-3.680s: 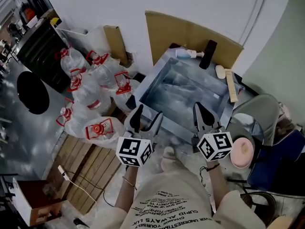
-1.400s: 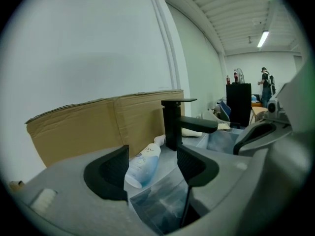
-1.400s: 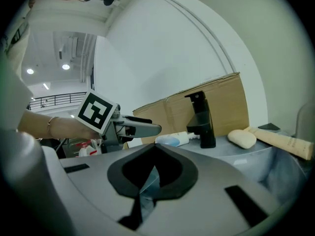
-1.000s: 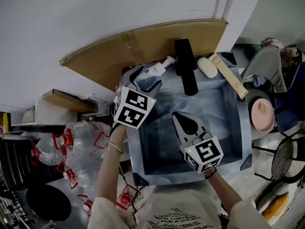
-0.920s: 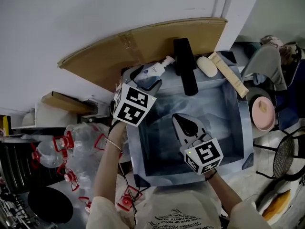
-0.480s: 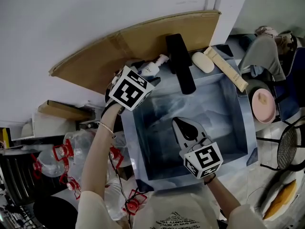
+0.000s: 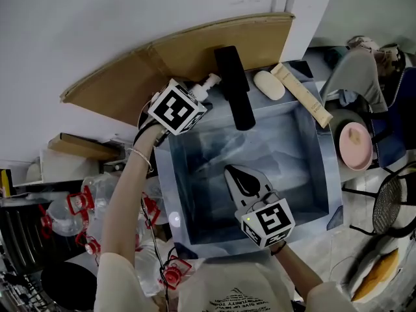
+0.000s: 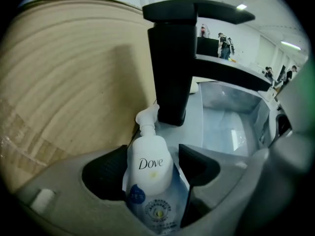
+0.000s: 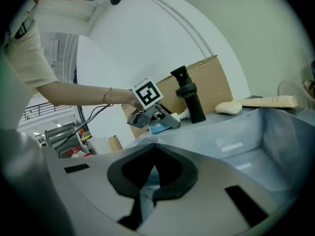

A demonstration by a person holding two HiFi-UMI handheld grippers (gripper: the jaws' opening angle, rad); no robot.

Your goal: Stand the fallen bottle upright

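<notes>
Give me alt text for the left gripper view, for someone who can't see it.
A white Dove pump bottle lies between the open jaws of the left gripper, nozzle toward a black faucet. Cardboard stands at left, a grey sink at right.

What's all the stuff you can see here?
sink: one, silver-grey, middle
tap: one, black, sink's back edge
pump bottle: one, white and blue, lying beside the tap
soap bar: one, cream, right of the tap
wooden stick: one, pale, back right corner
cardboard: one, brown, behind the sink
dish: one, pink, right of the sink
water jugs: several, clear with red handles, far left
left gripper: one, grey, open around the bottle
right gripper: one, grey, shut, empty, above the sink
</notes>
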